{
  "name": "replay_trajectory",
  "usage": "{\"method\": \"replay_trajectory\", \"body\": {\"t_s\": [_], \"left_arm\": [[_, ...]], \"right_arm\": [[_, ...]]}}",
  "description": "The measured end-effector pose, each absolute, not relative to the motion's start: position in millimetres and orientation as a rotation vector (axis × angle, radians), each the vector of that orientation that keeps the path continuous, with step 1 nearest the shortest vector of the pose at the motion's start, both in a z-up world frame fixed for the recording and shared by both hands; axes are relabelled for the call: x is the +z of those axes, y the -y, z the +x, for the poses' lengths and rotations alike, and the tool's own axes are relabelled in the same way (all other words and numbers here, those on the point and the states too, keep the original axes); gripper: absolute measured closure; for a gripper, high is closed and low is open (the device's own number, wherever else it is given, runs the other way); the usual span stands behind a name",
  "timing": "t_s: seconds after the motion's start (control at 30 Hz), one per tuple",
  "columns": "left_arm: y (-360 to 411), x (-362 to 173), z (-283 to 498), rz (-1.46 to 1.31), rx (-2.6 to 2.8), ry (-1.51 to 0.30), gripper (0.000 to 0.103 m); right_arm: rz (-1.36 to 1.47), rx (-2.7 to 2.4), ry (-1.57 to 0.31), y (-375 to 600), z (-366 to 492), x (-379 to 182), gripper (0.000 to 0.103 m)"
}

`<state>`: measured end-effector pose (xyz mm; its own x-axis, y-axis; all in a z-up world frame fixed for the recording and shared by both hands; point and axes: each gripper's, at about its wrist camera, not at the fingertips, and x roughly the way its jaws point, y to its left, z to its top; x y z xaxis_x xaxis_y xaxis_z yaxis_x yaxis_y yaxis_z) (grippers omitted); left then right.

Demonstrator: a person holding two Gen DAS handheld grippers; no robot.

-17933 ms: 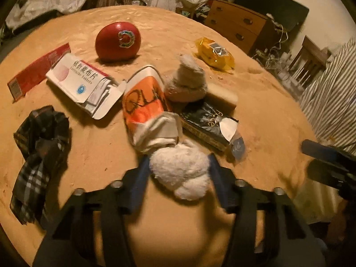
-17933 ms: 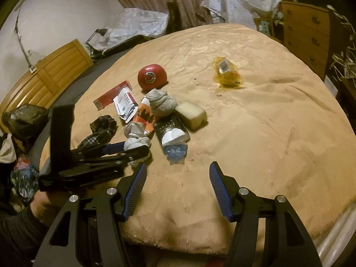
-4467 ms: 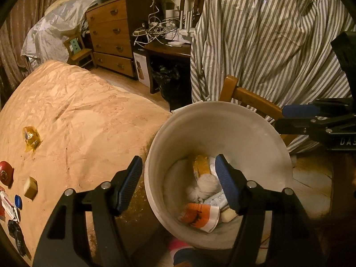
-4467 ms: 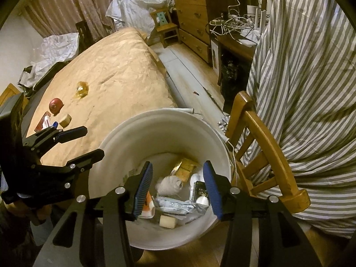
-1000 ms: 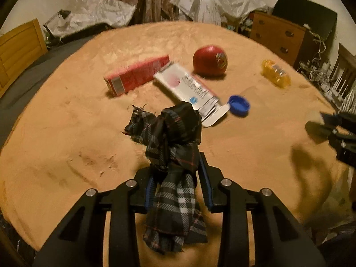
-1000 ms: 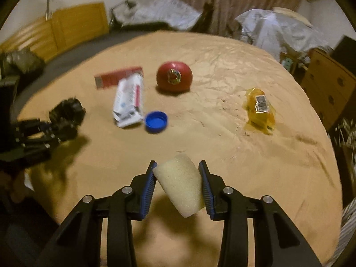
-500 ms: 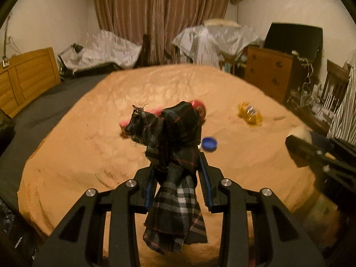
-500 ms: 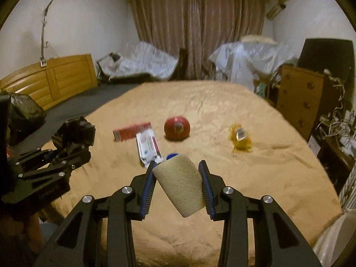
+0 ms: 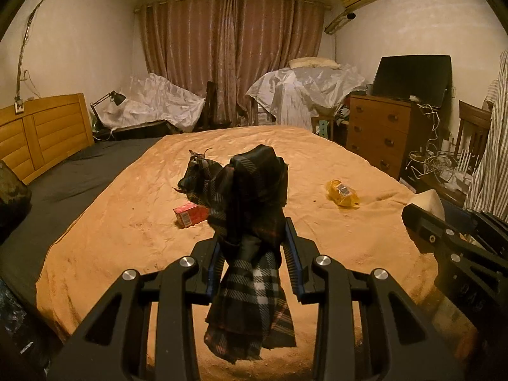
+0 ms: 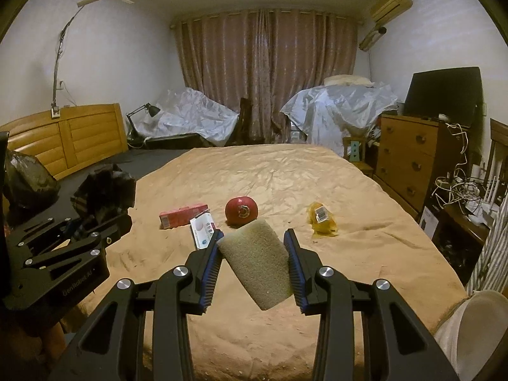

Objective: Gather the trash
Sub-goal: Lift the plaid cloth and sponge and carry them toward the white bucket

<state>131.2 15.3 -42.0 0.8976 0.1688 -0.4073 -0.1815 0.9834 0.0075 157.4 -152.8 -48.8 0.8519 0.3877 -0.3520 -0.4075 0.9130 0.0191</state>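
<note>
Over the bed (image 10: 285,174), left tool (image 9: 254,254) pinches limp plaid cloth (image 9: 250,222) mid-bunch, right tool (image 10: 252,260) squeezes light, springy sponge (image 10: 257,266) across its sides

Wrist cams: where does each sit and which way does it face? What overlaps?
Left wrist: on the left gripper, looking along its fingers across the bed toward the curtains; jaws shut on a plaid cloth; right gripper enters at right.
Right wrist: on the right gripper, same heading; jaws shut on a sponge; left gripper at left, bucket rim lower right.
Shared: bed, curtains, red box, yellow wrapper, dresser.
</note>
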Motion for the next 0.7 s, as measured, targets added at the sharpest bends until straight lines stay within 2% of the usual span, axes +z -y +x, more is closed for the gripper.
{"method": "replay_trajectory", "body": {"t_s": [0.7], "left_arm": [[14,-36,130,-0.004,0.103,-0.413,0.07]], "right_arm": [[-0.055,0.369,-0.364,184,153,-37,0.063]]}}
